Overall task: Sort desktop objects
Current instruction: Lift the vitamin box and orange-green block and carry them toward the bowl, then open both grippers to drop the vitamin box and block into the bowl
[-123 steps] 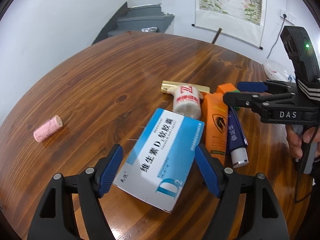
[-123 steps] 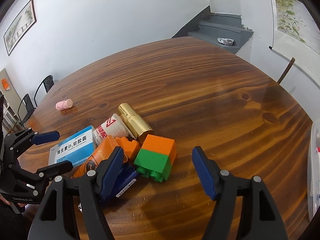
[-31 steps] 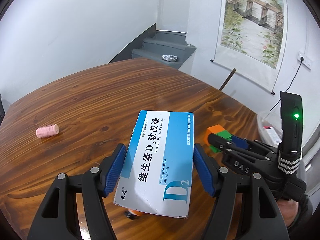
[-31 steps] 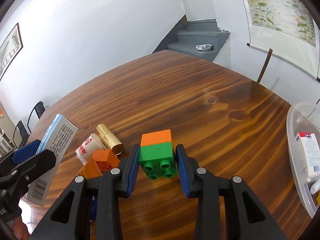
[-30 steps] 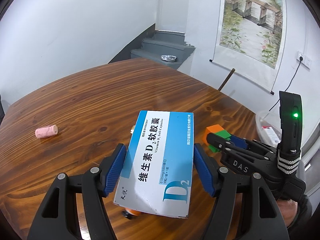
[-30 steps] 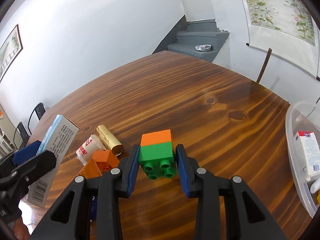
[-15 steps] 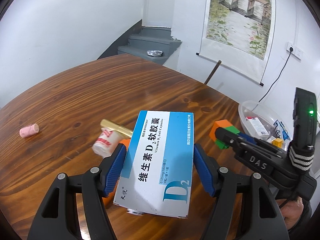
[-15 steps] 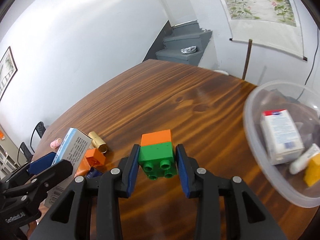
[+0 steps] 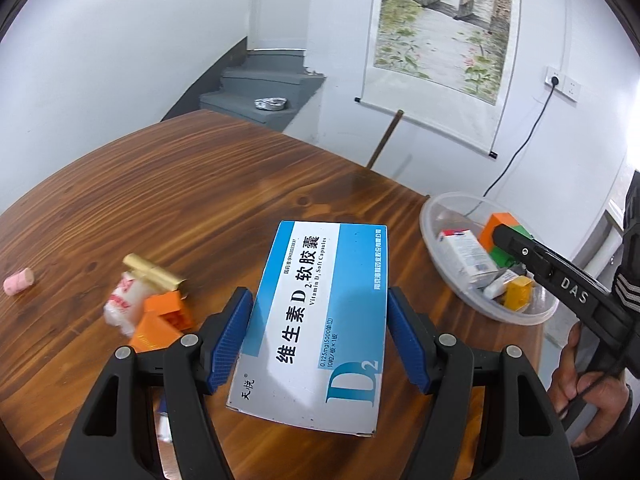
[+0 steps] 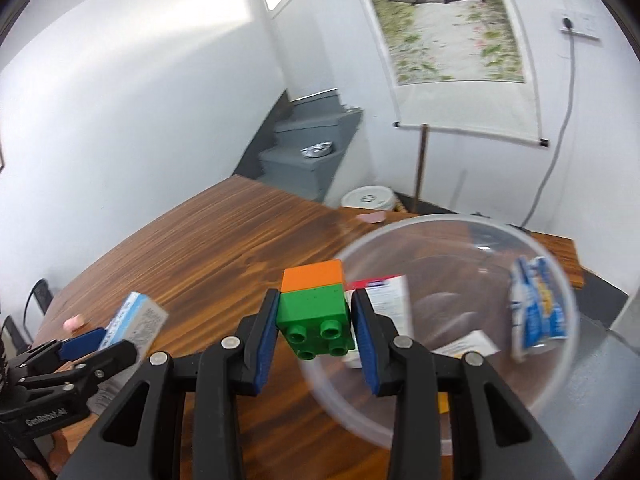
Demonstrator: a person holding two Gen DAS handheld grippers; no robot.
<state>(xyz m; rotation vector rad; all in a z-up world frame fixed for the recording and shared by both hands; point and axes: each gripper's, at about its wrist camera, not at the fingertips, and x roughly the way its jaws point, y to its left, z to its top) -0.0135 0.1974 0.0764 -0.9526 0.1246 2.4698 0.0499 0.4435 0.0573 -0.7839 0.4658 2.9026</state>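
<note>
Two items are in my grippers, both off the table. My left gripper, jaws wide, clamps the blue-and-white medicine box at lower centre of the left view. My right gripper, jaws narrow, pinches the green-and-orange toy block at the near rim of the clear bowl, right of centre. The bowl already holds a few small boxes and a tube. At the left of the left view a gold tube, orange pieces, a white roll and a pink roll wait, so I judge sorting roughly half done.
</note>
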